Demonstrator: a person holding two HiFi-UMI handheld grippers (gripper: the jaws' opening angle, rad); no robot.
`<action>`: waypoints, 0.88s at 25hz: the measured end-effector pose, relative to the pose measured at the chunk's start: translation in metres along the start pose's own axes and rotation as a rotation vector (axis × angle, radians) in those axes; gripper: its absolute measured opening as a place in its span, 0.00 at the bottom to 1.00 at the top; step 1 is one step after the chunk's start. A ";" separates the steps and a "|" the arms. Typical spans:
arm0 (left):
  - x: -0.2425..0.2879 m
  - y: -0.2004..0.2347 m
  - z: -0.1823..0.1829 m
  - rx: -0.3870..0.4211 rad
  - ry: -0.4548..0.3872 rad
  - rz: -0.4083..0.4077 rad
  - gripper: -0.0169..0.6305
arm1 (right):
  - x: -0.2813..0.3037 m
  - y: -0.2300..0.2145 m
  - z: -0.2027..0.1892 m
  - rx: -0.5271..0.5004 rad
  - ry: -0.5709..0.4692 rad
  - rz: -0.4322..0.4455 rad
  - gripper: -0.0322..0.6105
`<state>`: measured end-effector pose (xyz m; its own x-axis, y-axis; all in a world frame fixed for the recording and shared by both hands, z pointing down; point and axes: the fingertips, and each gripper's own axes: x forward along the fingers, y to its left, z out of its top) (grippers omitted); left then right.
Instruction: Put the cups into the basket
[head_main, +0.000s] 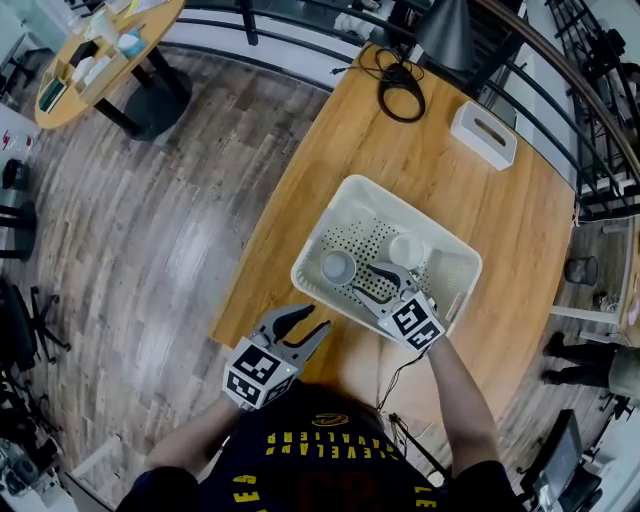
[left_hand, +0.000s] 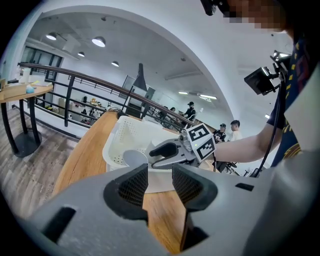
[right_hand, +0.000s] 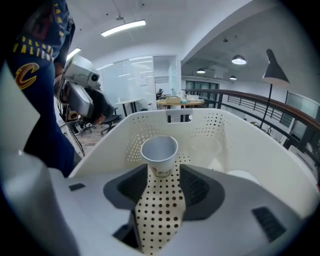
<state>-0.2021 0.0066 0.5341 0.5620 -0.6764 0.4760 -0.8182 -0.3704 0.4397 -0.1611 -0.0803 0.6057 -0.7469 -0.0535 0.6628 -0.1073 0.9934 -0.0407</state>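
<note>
A white perforated basket (head_main: 445, 240) stands on the wooden table (head_main: 350, 150). Two white paper cups are inside it: one upright at the left (head_main: 338, 266), one further right (head_main: 407, 250). My right gripper (head_main: 368, 280) reaches into the basket between them, open. In the right gripper view the upright cup (right_hand: 160, 154) stands on the basket floor (right_hand: 160, 210) just past the tips of my right gripper (right_hand: 162, 182), free of the pads; the other cup (right_hand: 243, 176) peeks from behind the right jaw. My left gripper (head_main: 312, 322) hovers open and empty near the table's front edge, left gripper (left_hand: 160, 184) facing the basket (left_hand: 125, 136).
A small white box with a slot handle (head_main: 484, 133) and a coiled black cable (head_main: 400, 92) lie at the table's far end. The table's left edge drops to wood flooring. A round table (head_main: 100, 50) stands far left. Railings run behind.
</note>
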 end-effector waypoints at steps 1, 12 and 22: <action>0.001 -0.002 -0.001 0.002 0.006 -0.005 0.25 | -0.005 -0.002 0.002 0.007 -0.014 -0.013 0.36; 0.017 -0.033 -0.004 0.061 0.039 -0.081 0.25 | -0.067 -0.019 0.033 0.169 -0.219 -0.182 0.07; 0.027 -0.076 0.007 0.112 -0.011 -0.075 0.25 | -0.149 -0.014 0.042 0.316 -0.414 -0.280 0.07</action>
<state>-0.1251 0.0121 0.5081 0.6212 -0.6510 0.4362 -0.7827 -0.4885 0.3857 -0.0758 -0.0908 0.4767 -0.8492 -0.4077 0.3356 -0.4801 0.8607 -0.1691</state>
